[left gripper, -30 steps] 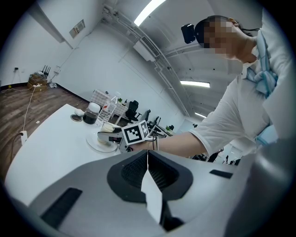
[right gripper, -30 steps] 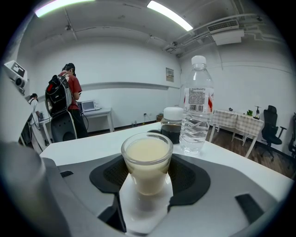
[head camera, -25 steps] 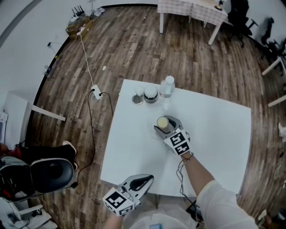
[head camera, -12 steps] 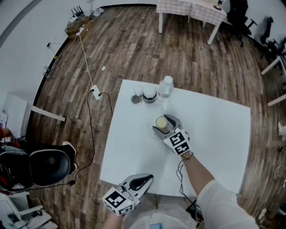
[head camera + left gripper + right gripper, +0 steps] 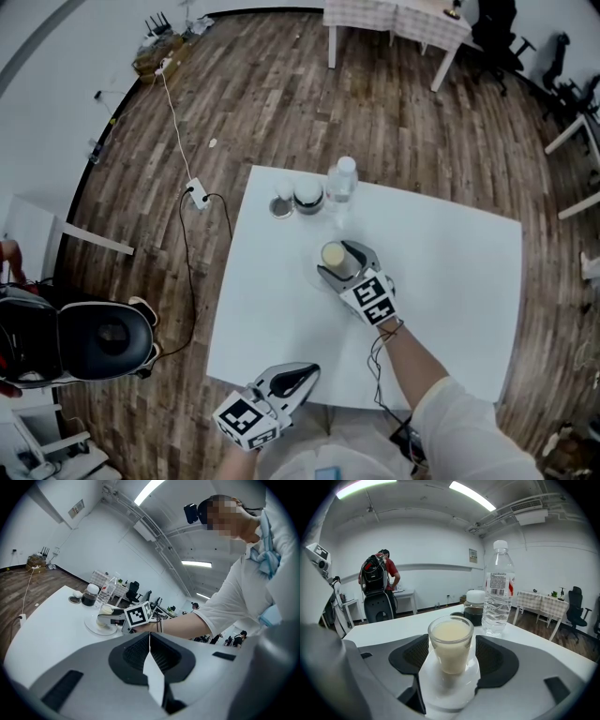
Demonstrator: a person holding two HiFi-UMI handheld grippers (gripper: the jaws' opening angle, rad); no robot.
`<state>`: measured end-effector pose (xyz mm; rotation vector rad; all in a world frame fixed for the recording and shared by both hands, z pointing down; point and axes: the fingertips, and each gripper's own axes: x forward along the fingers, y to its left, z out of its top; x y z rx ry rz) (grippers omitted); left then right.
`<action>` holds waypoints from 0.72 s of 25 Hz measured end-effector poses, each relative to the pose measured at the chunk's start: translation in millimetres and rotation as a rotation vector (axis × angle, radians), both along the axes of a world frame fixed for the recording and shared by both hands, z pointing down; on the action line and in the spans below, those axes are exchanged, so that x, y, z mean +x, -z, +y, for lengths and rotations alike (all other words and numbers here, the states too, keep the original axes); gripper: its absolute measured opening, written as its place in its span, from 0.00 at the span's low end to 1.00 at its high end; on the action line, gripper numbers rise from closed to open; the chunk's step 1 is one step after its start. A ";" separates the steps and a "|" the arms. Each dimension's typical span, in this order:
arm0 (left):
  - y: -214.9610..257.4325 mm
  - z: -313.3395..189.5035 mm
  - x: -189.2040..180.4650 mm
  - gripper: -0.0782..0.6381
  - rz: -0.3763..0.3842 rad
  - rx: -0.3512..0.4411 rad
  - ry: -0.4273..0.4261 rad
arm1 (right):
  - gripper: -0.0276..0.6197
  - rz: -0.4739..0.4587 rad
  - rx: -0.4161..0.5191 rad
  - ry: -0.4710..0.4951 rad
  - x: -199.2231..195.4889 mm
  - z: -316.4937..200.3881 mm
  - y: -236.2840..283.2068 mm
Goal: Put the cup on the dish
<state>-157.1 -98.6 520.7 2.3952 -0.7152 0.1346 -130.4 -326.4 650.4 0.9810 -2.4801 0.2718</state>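
Shows a clear cup point(image 5: 450, 644) of pale cream liquid, a white dish point(image 5: 446, 688), a white table point(image 5: 450, 281), a clear white-capped bottle point(image 5: 498, 592) with red-and-white label, a dark white-lidded jar point(image 5: 474, 611), a streaky brown plank floor point(image 5: 281, 94).

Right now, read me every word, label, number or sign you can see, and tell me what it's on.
No text here can be read.
On the bottle label: fine print, too small to read.
On the wall sign: too small to read.
On the marker cubes: black-and-white square patterns only, no words or numbers.
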 end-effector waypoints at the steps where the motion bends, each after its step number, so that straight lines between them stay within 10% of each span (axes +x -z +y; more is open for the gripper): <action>1: 0.6 0.0 1.0 0.11 -0.001 0.002 -0.002 | 0.53 -0.001 -0.001 -0.001 0.9 0.9 0.4; 18: 5.7 12.0 23.1 0.11 -0.008 0.018 -0.024 | 0.53 -0.017 0.000 -0.022 21.7 18.3 7.8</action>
